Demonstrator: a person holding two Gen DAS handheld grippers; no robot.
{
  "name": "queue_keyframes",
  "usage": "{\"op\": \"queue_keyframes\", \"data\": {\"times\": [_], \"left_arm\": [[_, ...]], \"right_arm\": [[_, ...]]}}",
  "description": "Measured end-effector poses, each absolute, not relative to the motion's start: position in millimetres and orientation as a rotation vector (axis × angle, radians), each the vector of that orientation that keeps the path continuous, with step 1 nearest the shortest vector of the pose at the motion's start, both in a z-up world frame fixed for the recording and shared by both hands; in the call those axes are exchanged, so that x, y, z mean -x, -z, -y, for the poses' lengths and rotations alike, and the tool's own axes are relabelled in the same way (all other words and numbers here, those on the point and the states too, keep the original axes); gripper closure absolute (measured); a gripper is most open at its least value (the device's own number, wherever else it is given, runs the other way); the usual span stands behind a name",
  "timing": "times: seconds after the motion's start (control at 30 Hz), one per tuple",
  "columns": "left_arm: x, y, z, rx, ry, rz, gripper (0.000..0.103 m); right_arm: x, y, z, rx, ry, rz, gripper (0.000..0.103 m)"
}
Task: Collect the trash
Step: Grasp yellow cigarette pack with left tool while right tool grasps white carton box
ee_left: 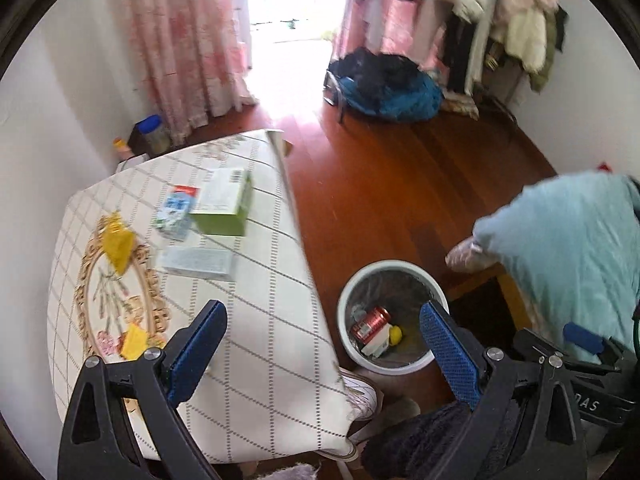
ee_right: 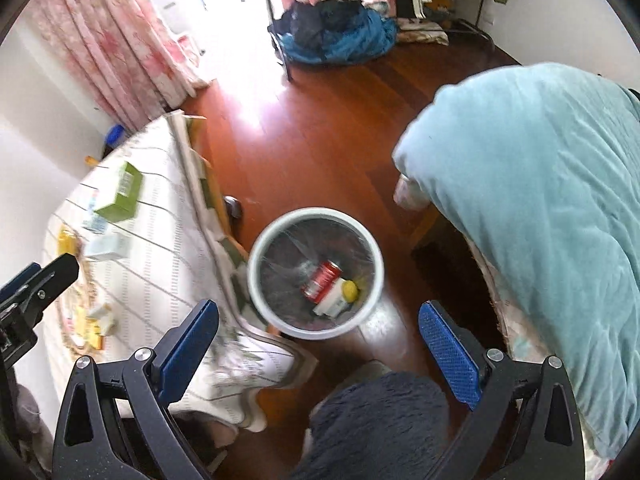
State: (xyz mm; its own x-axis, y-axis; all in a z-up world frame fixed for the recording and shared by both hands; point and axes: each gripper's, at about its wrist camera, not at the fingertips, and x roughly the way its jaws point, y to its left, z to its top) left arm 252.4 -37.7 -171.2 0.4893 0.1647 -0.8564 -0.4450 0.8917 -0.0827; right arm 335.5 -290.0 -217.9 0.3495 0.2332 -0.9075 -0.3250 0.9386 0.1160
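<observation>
Hovering with fingers spread and empty, the left gripper (ee_left: 322,336) and right gripper (ee_right: 318,334) are hanging above table (ee_left: 256,360) and floor. The bin (ee_right: 256,280) is standing on the floor at 3 o'clock of the table, holding a red can (ee_right: 322,280). A green box (ee_left: 224,208) is lying on the table at 12 o'clock, a yellow wrapper (ee_left: 118,246) at 9 o'clock.
</observation>
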Motion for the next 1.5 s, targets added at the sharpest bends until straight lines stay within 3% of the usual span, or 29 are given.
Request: {"op": "queue_keyframes", "data": {"times": [0.23,0.5,0.77,0.9,0.93,0.97,1.07,1.13,1.4,1.5], "left_arm": [[-201,179,-50,0.349,-0.620,-0.982,0.004],[-135,279,-174,0.621,-0.933,-1.117,0.004],[-107,346,-212,0.923,-0.992,-1.167,0.005],[-102,363,-216,1.100,-0.953,-1.133,0.005],[-102,366,-215,1.135,-0.934,-1.126,0.005],[-104,369,-215,1.168,-0.915,-1.119,0.005],[-111,374,-210,1.228,-0.894,-1.104,0.005],[-116,375,-206,1.206,-0.930,-1.116,0.008],[-140,375,-185,1.011,-0.988,-1.155,0.038],[-143,376,-180,0.907,-0.915,-1.190,0.038]], "right_arm": [[-313,210,208,0.135,-0.571,-1.159,0.001],[-291,267,30,0.488,-0.835,-1.182,0.001],[-304,334,-97,0.829,-0.920,-1.161,0.002],[-305,358,-127,0.892,-0.975,-1.181,0.015],[-304,364,-131,0.894,-0.979,-1.190,0.030],[-304,369,-131,0.892,-0.976,-1.199,0.037],[-308,366,-117,0.837,-0.940,-1.196,0.050],[-316,363,-96,0.760,-0.885,-1.265,0.054],[-316,362,3,0.500,-0.734,-1.410,0.058],[-309,367,32,0.437,-0.709,-1.479,0.057]]}}
